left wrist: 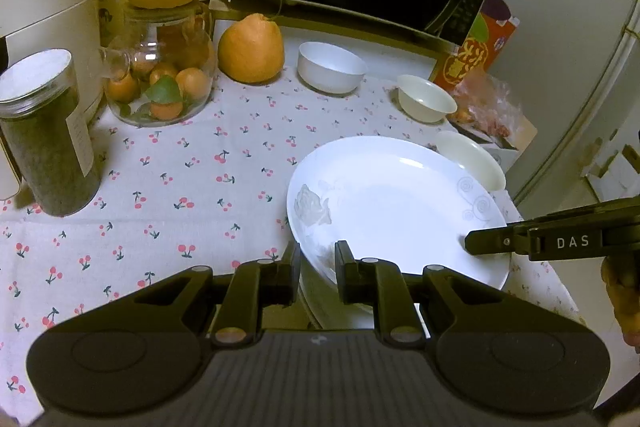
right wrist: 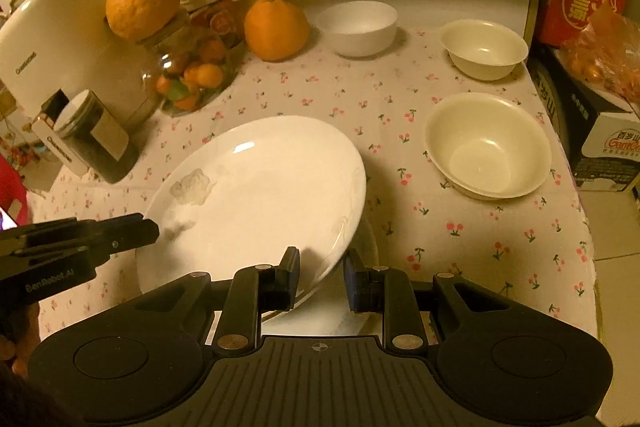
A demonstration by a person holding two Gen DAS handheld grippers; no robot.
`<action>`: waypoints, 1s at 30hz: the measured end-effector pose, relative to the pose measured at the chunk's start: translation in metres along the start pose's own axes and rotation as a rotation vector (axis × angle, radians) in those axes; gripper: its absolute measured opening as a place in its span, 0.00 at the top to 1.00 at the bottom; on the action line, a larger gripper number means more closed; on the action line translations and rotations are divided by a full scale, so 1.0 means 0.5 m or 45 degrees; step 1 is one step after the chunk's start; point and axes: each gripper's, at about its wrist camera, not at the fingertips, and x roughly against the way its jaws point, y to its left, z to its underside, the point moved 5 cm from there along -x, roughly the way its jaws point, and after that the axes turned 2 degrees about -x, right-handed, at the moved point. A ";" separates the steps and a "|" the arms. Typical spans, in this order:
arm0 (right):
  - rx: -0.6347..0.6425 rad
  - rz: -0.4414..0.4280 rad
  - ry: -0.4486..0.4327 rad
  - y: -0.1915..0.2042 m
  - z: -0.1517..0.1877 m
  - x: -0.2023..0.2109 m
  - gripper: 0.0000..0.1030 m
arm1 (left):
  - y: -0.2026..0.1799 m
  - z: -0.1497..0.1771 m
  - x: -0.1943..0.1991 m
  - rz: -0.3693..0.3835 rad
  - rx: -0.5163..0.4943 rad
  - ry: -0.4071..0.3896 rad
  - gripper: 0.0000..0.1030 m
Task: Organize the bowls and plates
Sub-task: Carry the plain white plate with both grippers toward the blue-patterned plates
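- My left tool (left wrist: pixel 318 269) is clamped on the near rim of the large white plate (left wrist: pixel 396 203); its two pads sit close together with the rim passing between them.
- My right tool (right wrist: pixel 322 273) grips the same plate (right wrist: pixel 260 195) at its opposite rim, its jaws likewise narrow with the rim between them. In the left wrist view that tool enters from the right edge (left wrist: pixel 492 241).
- The plate is tilted and carried by both tools above the cherry-print tabletop (left wrist: pixel 192 163). Directly beneath its near edge I can see what looks like the rim of a second plate (right wrist: pixel 370 251) lying flat; I judge this to be the start of a stack.
- Still loose on the tabletop: a white bowl (right wrist: pixel 358 27) at the back beside a large orange fruit (right wrist: pixel 276 29), a small cream bowl (right wrist: pixel 482 49) to its right, and a larger cream bowl (right wrist: pixel 488 147) nearer to me. All three stand well apart and none is nested.
- Progress, as I judge it: early to middle. The plates are being gathered; this one is not yet set down, and the bowls remain unsorted.
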 end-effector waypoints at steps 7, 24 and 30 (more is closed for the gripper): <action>0.071 0.075 0.065 0.012 0.019 -0.007 0.77 | -0.013 0.014 -0.004 -0.032 -0.040 0.073 0.85; 0.208 0.159 0.159 0.026 0.049 -0.002 0.77 | -0.076 0.038 -0.004 0.012 -0.208 0.181 0.96; 0.232 0.136 0.219 0.026 0.055 -0.004 0.74 | -0.071 0.041 -0.007 0.015 -0.190 0.201 0.91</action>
